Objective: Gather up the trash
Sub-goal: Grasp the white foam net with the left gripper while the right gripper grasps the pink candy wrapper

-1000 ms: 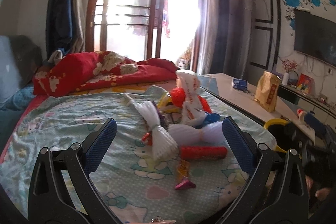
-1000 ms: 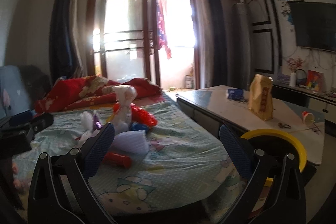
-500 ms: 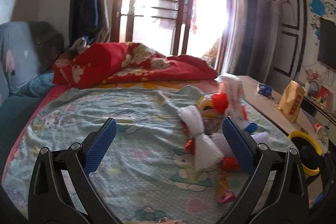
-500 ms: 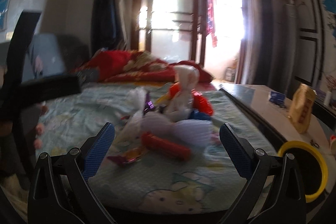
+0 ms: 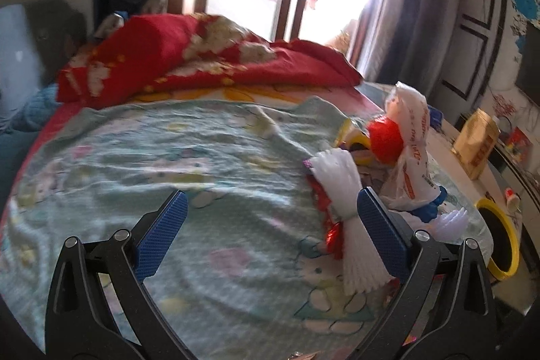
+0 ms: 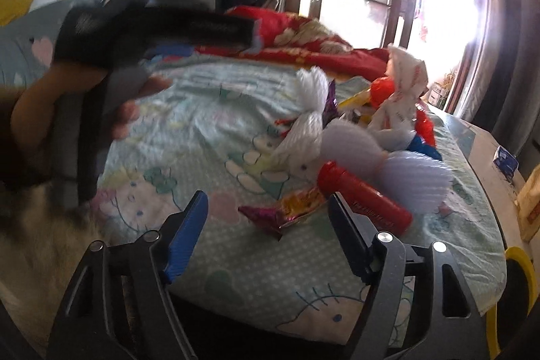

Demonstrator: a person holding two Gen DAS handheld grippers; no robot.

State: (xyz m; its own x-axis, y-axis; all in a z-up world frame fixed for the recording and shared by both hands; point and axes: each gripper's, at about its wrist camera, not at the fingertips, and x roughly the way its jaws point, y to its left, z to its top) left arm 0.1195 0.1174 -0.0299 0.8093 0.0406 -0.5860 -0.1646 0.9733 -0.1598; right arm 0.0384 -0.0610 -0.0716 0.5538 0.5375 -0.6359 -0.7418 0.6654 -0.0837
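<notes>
2 spread hand-held grippers, left [image 5: 270, 226] and right [image 6: 268, 218], face 1 red tube [image 6: 366, 203] and 2 white foam nets [image 6: 305, 123].

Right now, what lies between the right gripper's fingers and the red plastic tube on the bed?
In the right wrist view, a shiny foil snack wrapper lies between the right gripper and the red plastic tube.

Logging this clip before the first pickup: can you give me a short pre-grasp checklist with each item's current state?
1. Right gripper jaws open: ok.
2. Left gripper jaws open, nothing between them: ok.
3. Foil wrapper lies loose on the sheet, just ahead of the right gripper: ok.
4. Red tube overlaps the right jaw in view; clearance: cannot tell.
5. Yellow-rimmed bin beside the bed, opening unobstructed: ok.
6. Image sharpness: not ok, motion blur.
</notes>
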